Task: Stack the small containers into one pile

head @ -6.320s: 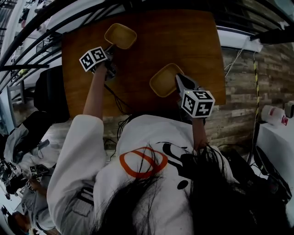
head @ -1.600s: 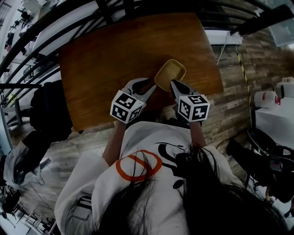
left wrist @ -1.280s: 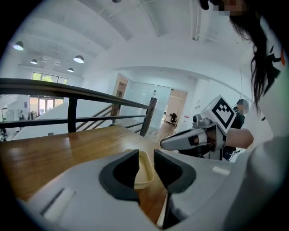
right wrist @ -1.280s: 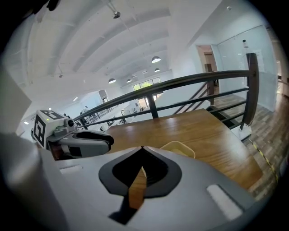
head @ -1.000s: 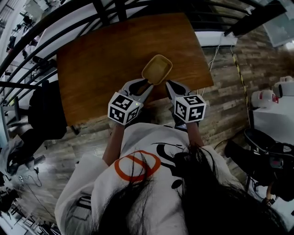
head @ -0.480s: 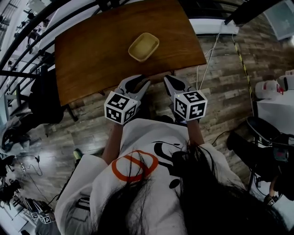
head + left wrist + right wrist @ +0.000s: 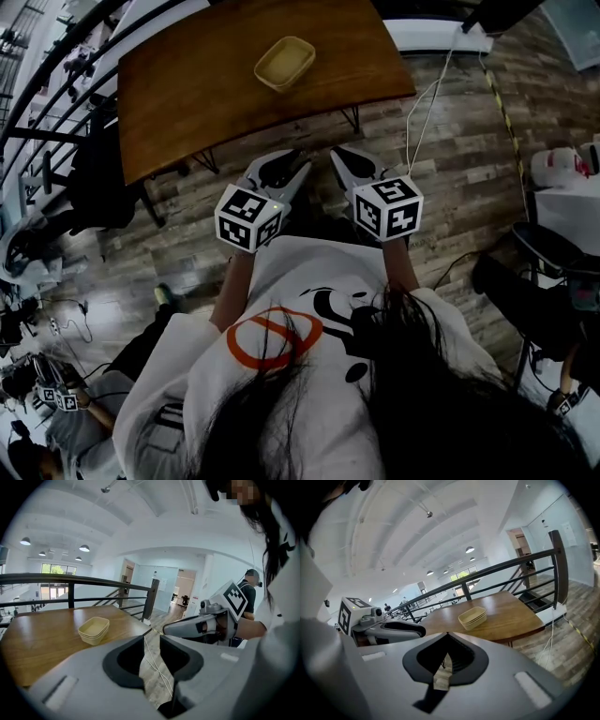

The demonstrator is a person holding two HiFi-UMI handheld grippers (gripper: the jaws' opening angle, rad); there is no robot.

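Observation:
Two or three yellow containers (image 7: 284, 62) sit nested in one pile on the brown wooden table (image 7: 187, 84). The pile (image 7: 93, 630) shows far ahead in the left gripper view, and the same pile (image 7: 472, 617) in the right gripper view. My left gripper (image 7: 277, 172) hangs over the plank floor, well short of the table, its jaws a narrow gap apart and empty. My right gripper (image 7: 351, 169) is beside it, jaws meeting at the tips with nothing held. The left gripper (image 7: 151, 638) and right gripper (image 7: 447, 633) each see the other alongside.
A black metal railing (image 7: 70, 581) runs behind the table. White cables (image 7: 427, 94) trail over the wood floor (image 7: 450, 187) to the table's right. A dark chair or bag (image 7: 98, 187) stands at the table's left end.
The two containers that lay apart are now one pile. Both grippers have drawn back from the pile and off the table, and the table has receded as the person stepped back.

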